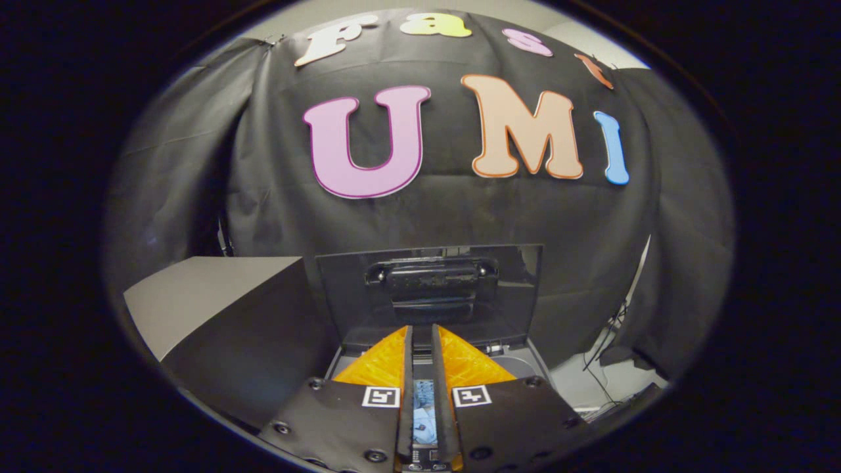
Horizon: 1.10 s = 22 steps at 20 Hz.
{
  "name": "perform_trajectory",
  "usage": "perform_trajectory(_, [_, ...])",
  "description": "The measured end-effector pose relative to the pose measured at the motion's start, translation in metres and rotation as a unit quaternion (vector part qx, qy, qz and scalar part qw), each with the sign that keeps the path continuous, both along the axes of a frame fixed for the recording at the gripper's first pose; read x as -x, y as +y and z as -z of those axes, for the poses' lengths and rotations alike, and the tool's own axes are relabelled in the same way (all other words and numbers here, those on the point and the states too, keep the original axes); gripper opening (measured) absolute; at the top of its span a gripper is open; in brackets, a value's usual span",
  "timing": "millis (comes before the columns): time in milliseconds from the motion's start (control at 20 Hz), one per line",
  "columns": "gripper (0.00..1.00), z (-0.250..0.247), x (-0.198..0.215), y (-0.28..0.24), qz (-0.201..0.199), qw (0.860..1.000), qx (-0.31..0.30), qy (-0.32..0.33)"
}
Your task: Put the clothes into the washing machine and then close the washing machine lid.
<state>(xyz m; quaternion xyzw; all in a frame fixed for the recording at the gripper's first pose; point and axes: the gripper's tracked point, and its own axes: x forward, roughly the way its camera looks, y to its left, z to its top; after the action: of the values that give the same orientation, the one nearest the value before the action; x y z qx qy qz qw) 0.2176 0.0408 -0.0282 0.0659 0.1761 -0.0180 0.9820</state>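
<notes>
The washing machine's dark lid [512,289] stands open and upright just beyond my fingertips, with its handle recess [430,281] facing me. A strip of the machine's grey top [525,362] shows to the right of the fingers. My gripper [420,328] hovers over the opening, its fingers drawn together with only a thin slit between them. Through the lower part of that slit I see a bit of light blue and white cloth [425,417]; it lies below the fingers, and nothing sits between the tips.
A grey-topped box or counter [210,295] with a dark side stands close to the left of the machine. Cables [608,338] hang down the wall at the right, above a pale floor [591,387].
</notes>
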Motion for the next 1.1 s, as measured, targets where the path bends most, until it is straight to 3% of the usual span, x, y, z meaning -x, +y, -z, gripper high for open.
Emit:
perform_trajectory(450, [0.15, -0.037, 0.044, -0.032, -0.002, 0.996, 0.028, -0.088])
perform_trajectory(1100, [0.15, -0.040, 0.095, -0.055, -0.009, 0.988, 0.023, -0.149])
